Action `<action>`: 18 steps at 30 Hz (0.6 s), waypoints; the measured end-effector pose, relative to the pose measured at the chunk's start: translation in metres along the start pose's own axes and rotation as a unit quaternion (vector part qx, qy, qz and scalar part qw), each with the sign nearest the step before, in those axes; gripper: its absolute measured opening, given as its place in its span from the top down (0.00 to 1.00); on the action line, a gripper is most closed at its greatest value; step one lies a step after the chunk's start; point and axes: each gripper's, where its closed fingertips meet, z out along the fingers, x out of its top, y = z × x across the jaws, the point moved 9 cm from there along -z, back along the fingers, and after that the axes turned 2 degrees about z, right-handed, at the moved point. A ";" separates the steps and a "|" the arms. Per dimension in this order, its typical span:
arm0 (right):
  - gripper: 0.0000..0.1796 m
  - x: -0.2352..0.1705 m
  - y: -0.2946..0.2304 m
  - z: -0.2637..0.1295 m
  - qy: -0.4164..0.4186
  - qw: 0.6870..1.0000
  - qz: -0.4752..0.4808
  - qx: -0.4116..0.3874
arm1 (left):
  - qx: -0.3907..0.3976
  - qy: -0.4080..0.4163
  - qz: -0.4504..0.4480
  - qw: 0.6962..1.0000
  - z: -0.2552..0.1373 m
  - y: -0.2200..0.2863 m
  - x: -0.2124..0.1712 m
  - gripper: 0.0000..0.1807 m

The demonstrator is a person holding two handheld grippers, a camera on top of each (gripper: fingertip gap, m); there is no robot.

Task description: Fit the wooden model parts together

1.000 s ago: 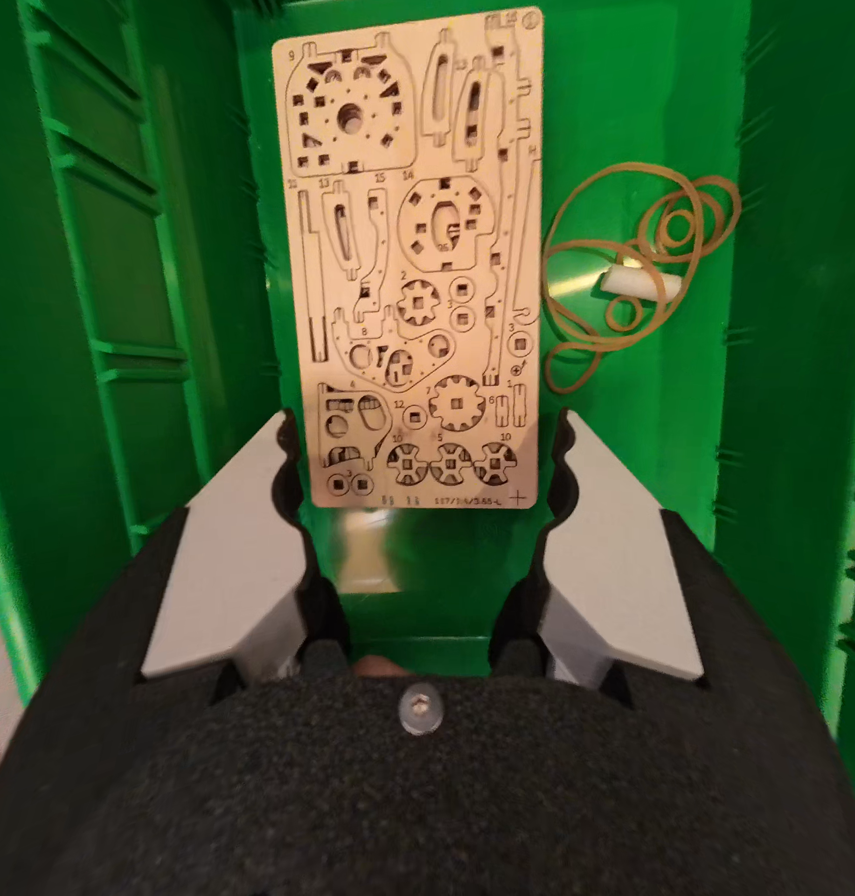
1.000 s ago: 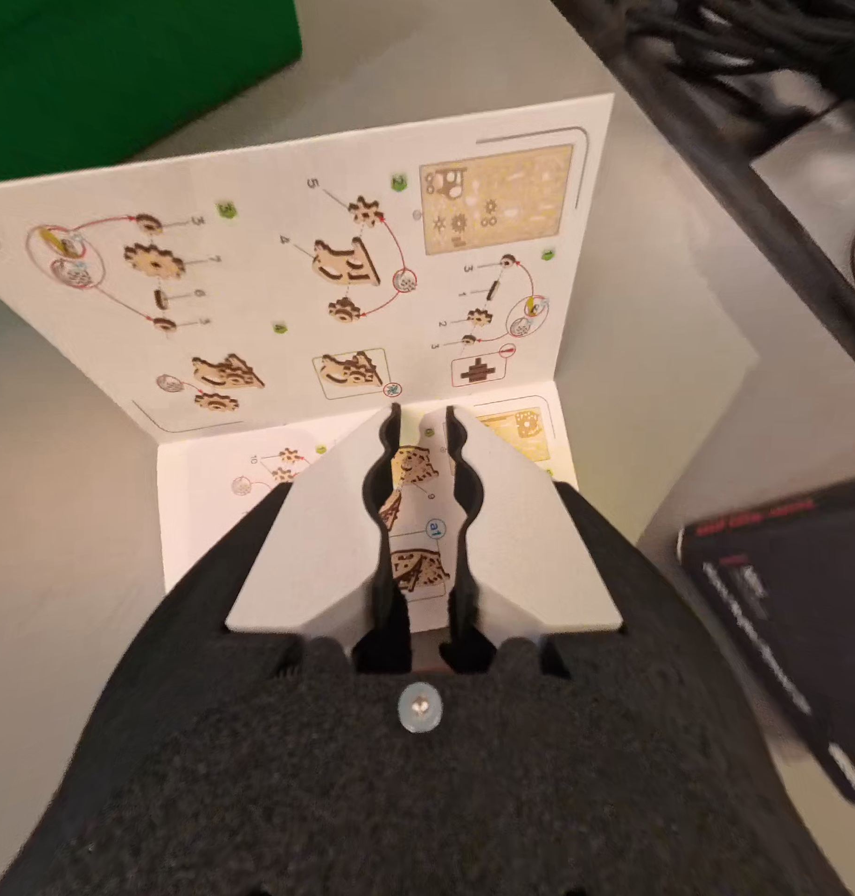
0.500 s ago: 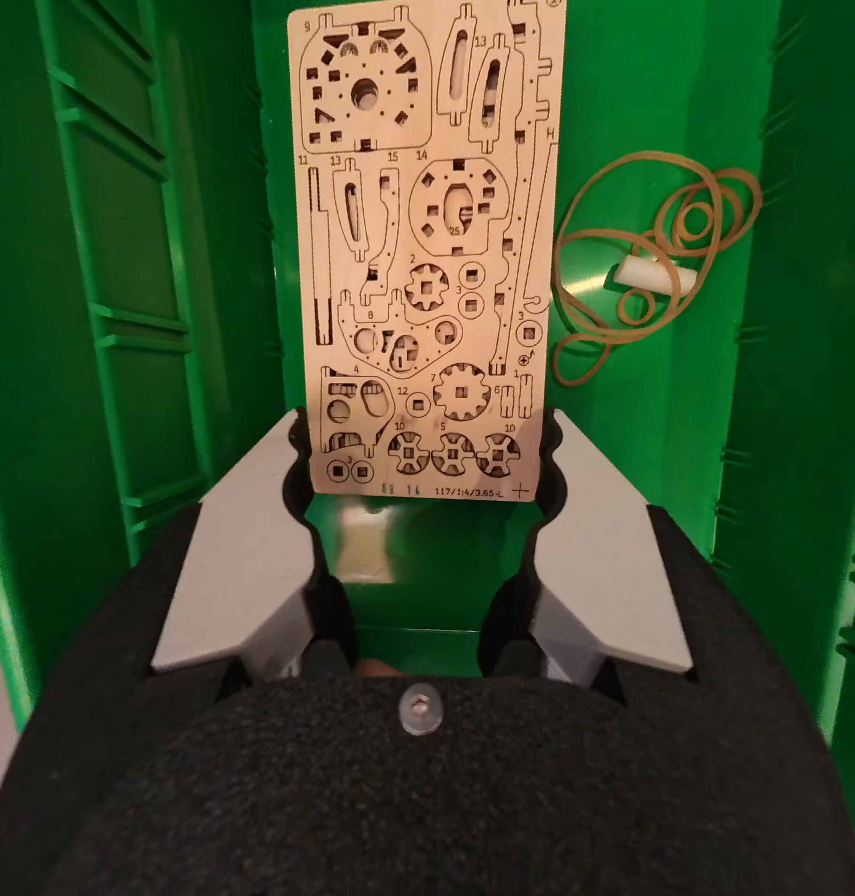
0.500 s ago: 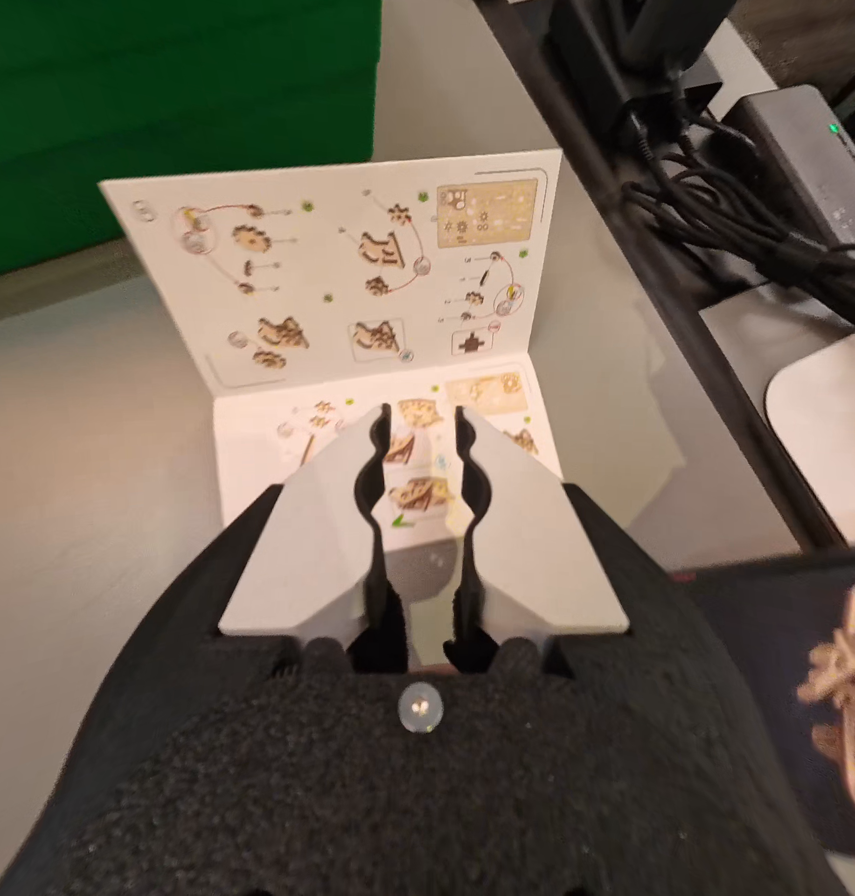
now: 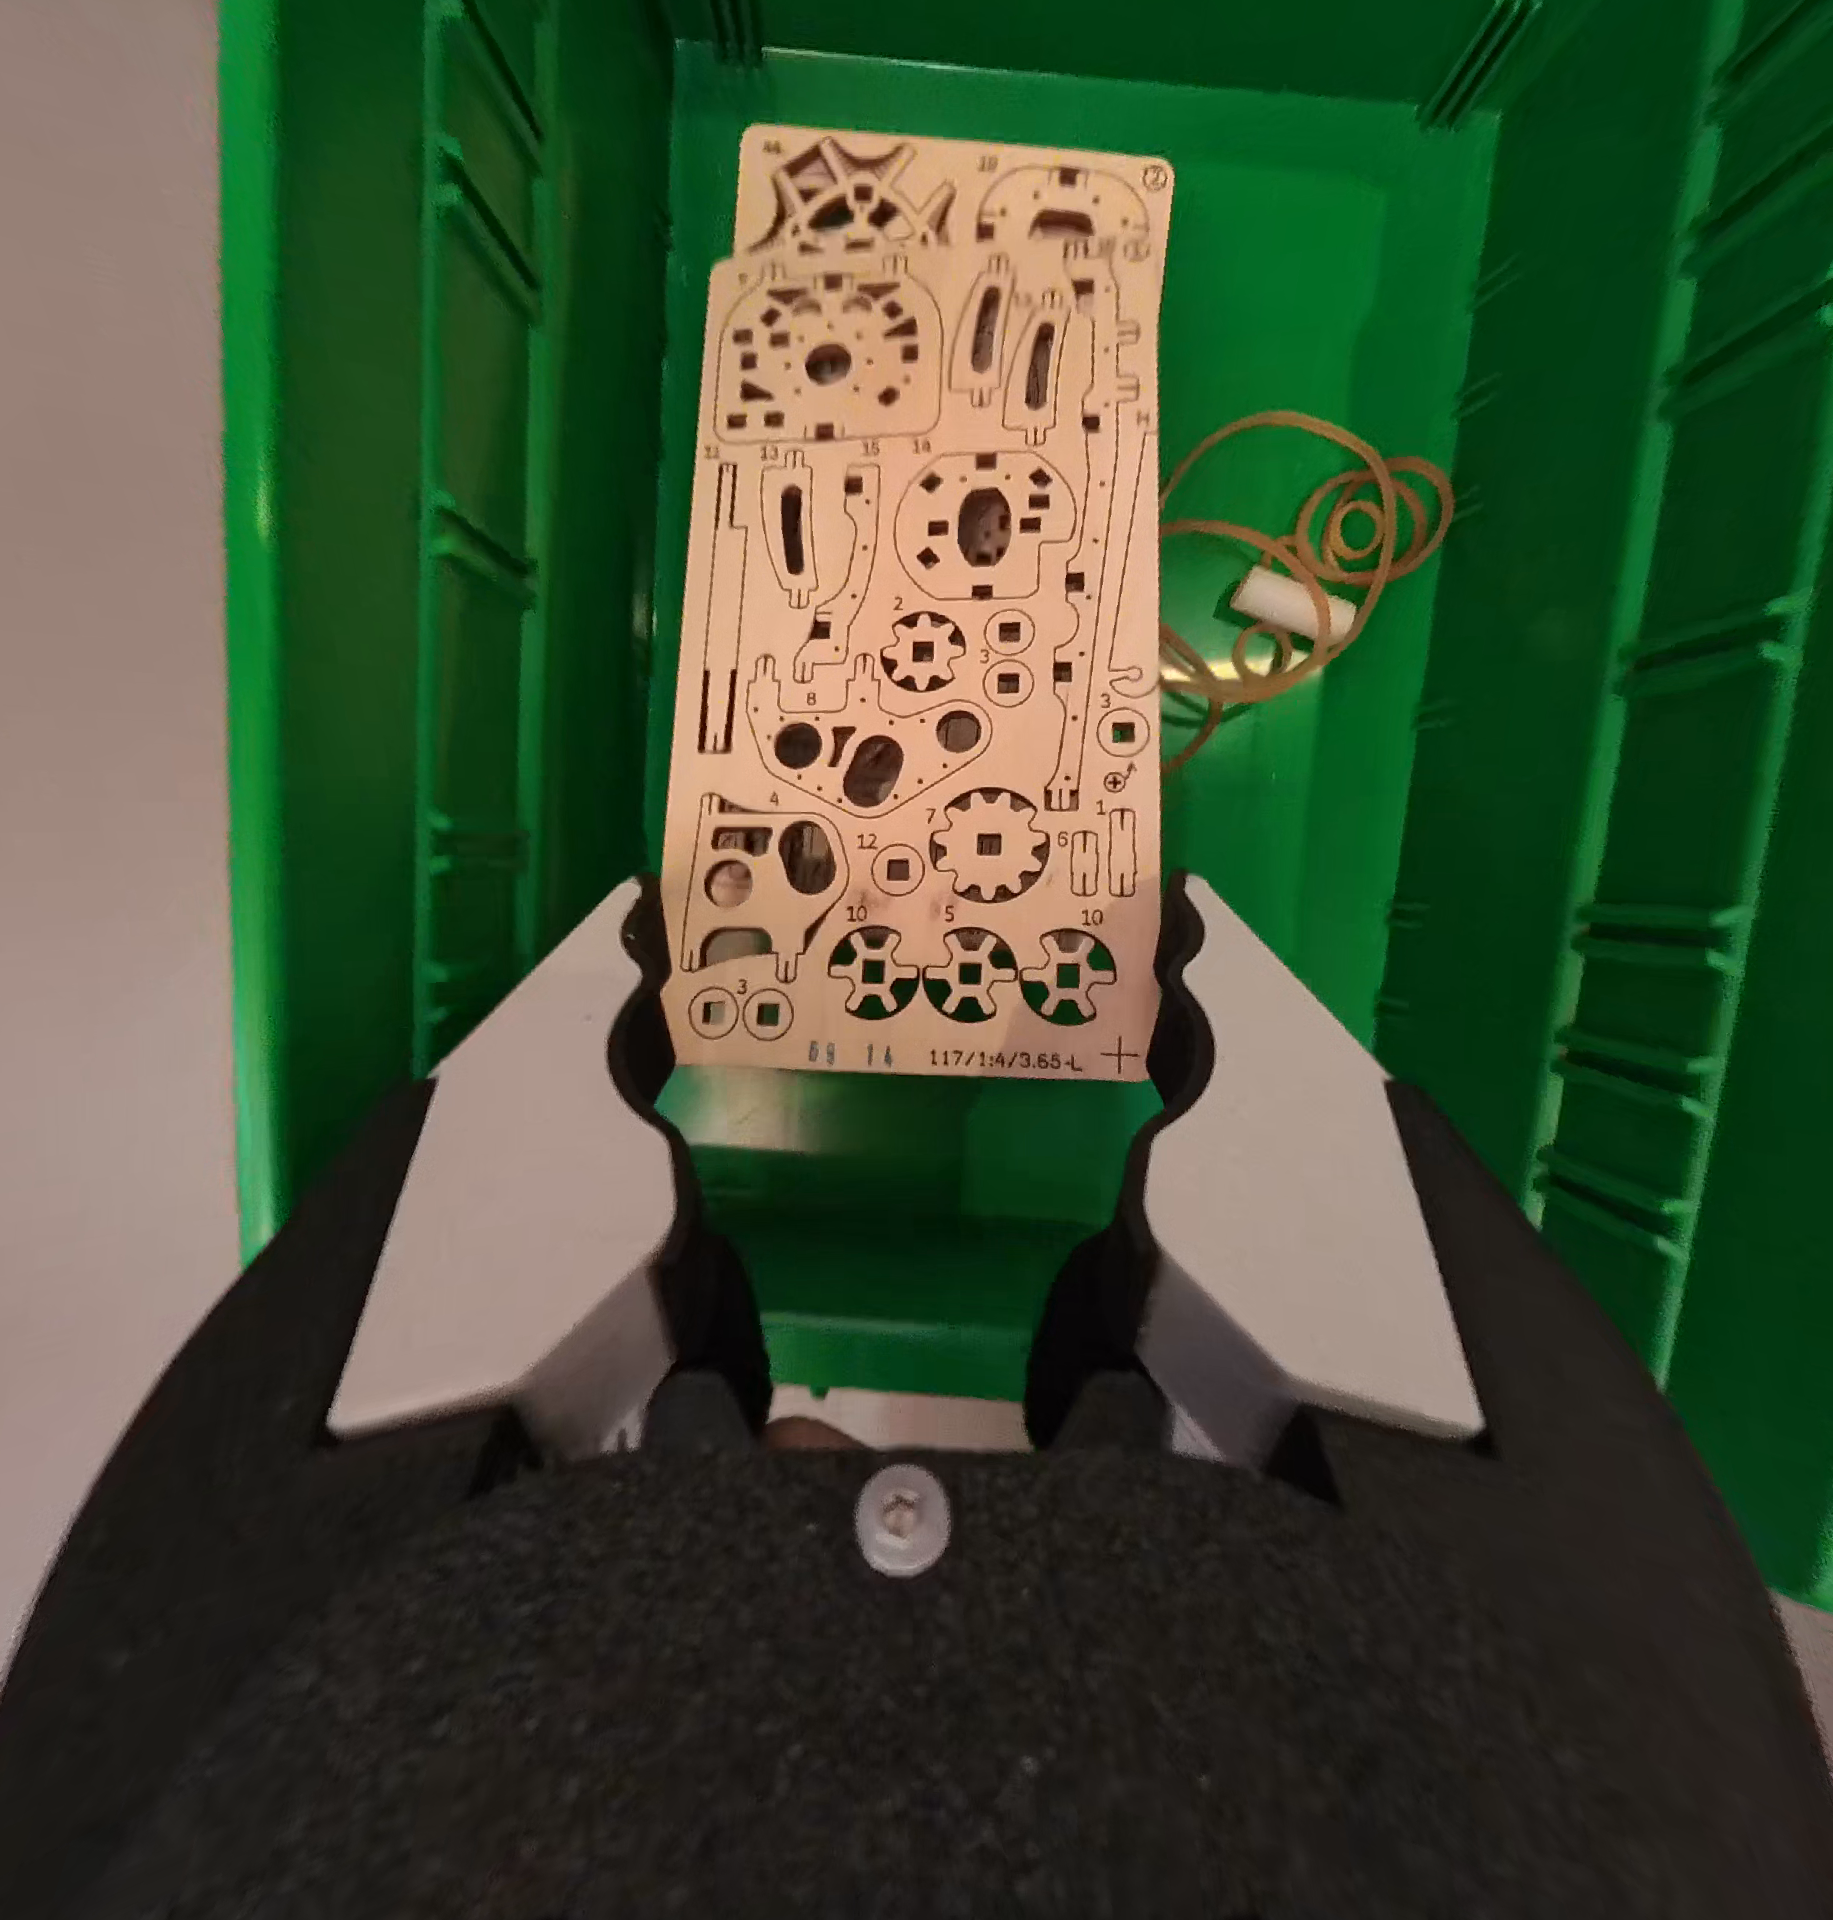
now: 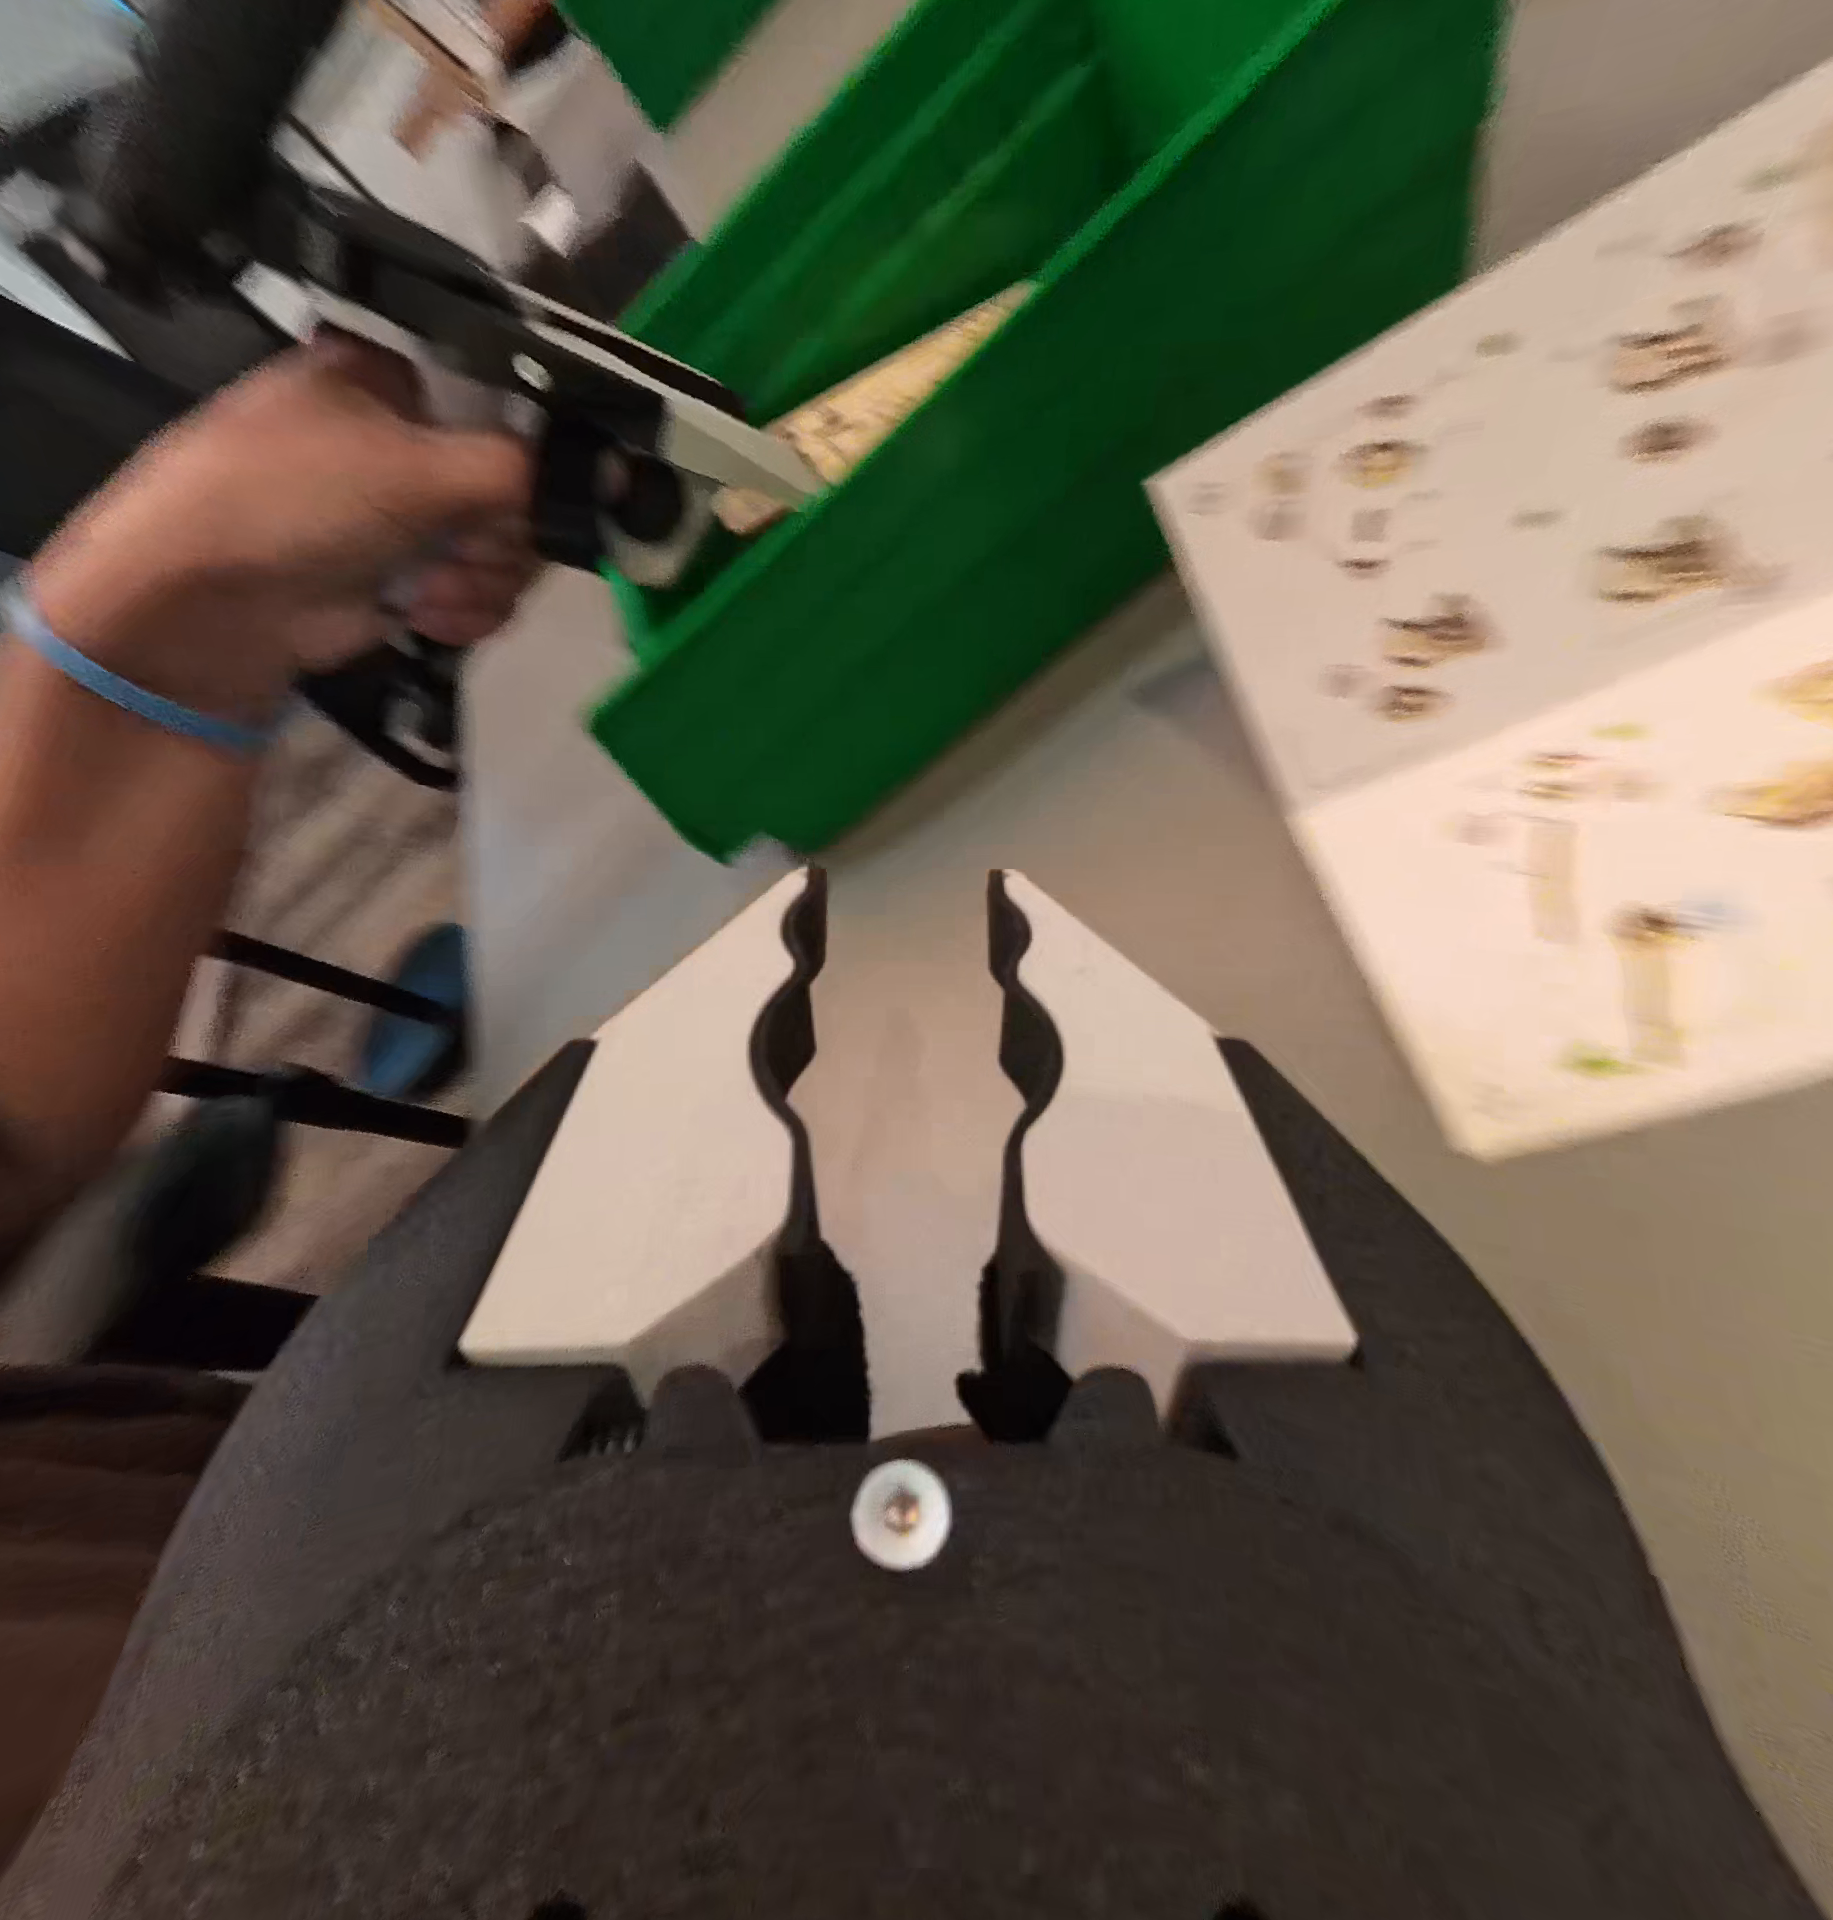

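Grey table [image 6: 1151, 821], green bin [image 6: 891, 644], folded instruction sheet [image 6: 1514, 582] on it

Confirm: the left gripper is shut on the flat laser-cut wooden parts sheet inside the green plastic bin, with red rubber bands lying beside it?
Not quite. The rubber bands are tan, not red, as the left wrist view shows. The left gripper does clamp the flat laser-cut wooden parts sheet inside the green plastic bin.

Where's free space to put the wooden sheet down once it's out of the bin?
Best patch: bare grey table between the green bin and the instruction sheet, just ahead of the open right gripper. The bin floor is crowded: a second sheet under the wooden sheet in the left gripper, rubber bands beside them.
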 end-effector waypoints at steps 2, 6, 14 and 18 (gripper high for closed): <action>0.82 0.001 -0.020 0.023 0.011 0.998 0.041 0.055 | 0.007 0.007 0.000 1.000 -0.009 0.001 -0.006 0.49; 0.81 0.002 -0.050 0.059 -0.017 0.989 0.073 0.125 | 0.014 0.016 0.007 1.000 -0.030 0.004 -0.020 0.49; 0.81 -0.031 -0.096 0.084 -0.045 0.977 0.120 0.172 | 0.019 0.013 0.019 1.000 -0.064 0.010 -0.068 0.49; 0.81 -0.057 -0.102 0.098 -0.019 0.960 0.221 0.170 | 0.022 0.020 0.015 0.999 -0.074 0.017 -0.093 0.49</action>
